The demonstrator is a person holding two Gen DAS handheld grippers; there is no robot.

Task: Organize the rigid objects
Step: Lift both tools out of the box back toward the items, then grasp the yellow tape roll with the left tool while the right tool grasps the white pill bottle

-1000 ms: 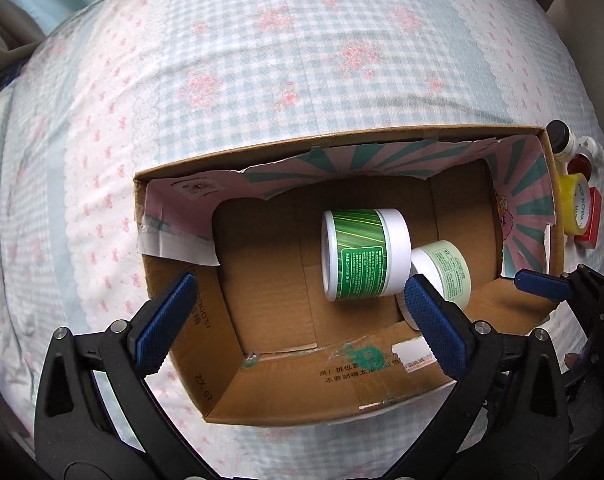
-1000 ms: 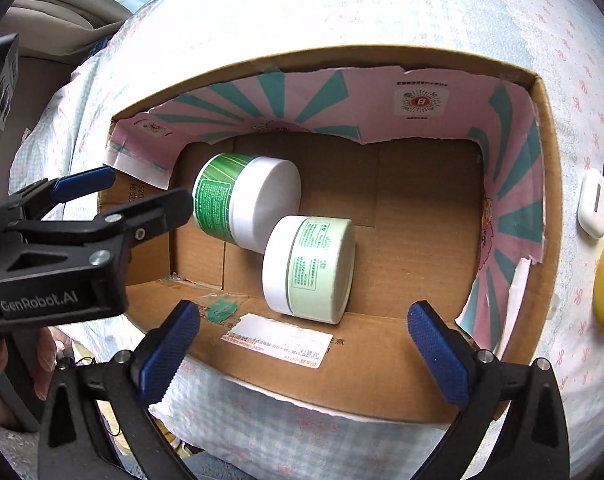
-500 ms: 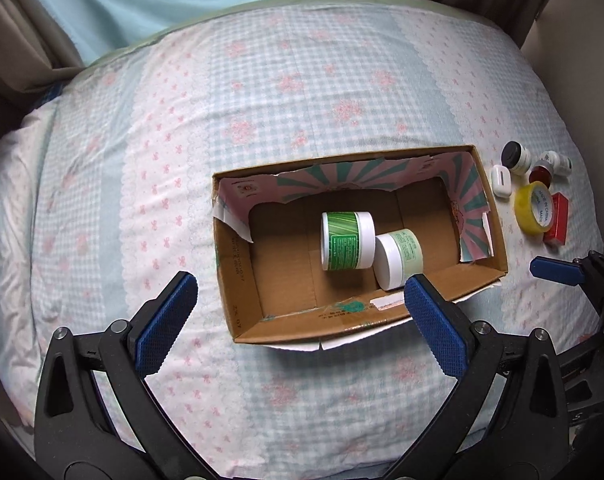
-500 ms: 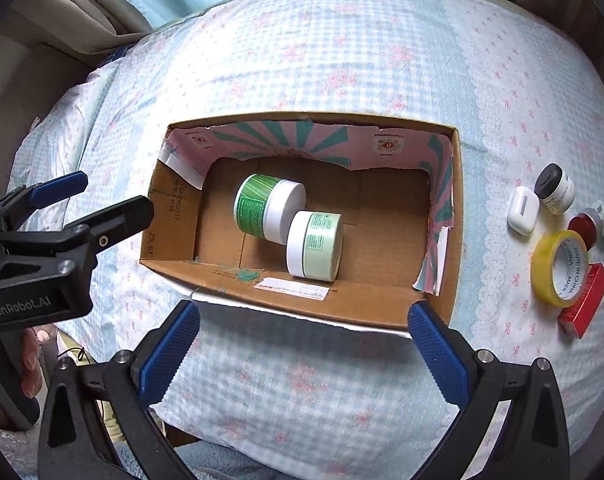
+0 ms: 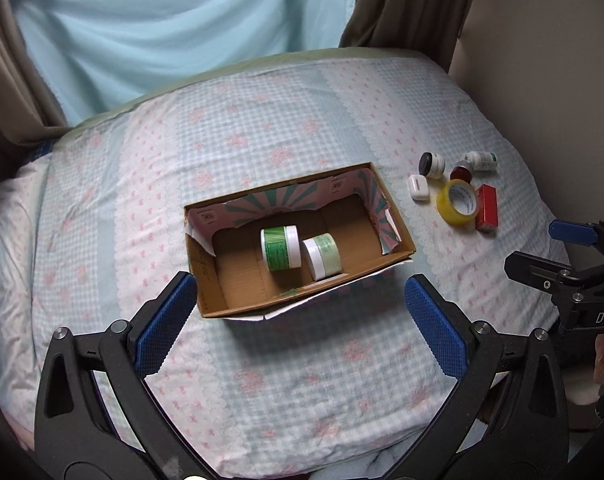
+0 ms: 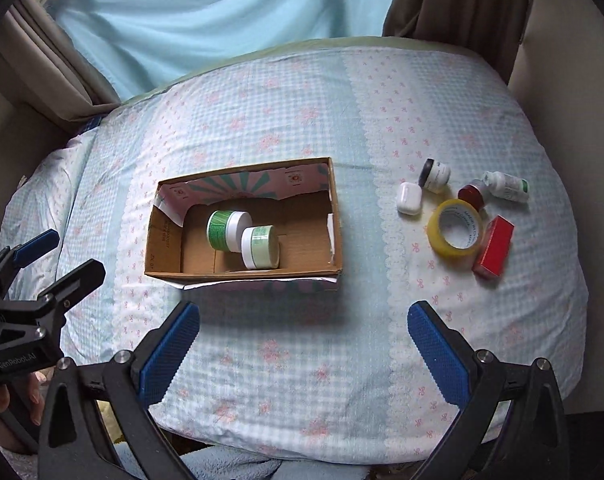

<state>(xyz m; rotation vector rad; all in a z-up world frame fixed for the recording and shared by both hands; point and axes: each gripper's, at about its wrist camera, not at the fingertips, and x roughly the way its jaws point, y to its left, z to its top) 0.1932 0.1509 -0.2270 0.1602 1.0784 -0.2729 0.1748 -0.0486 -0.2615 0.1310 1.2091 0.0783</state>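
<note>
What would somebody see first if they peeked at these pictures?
Probably the open cardboard box in the middle of the flowery bed cover, with two green-labelled jars lying on their sides inside. Next, the little bunch to its right: a yellow tape roll, a red box and a white case.

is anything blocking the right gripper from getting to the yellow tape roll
Nothing visible does. The right gripper hovers open over bare bedspread, and the tape roll lies ahead to its right, flanked by the red box.
</note>
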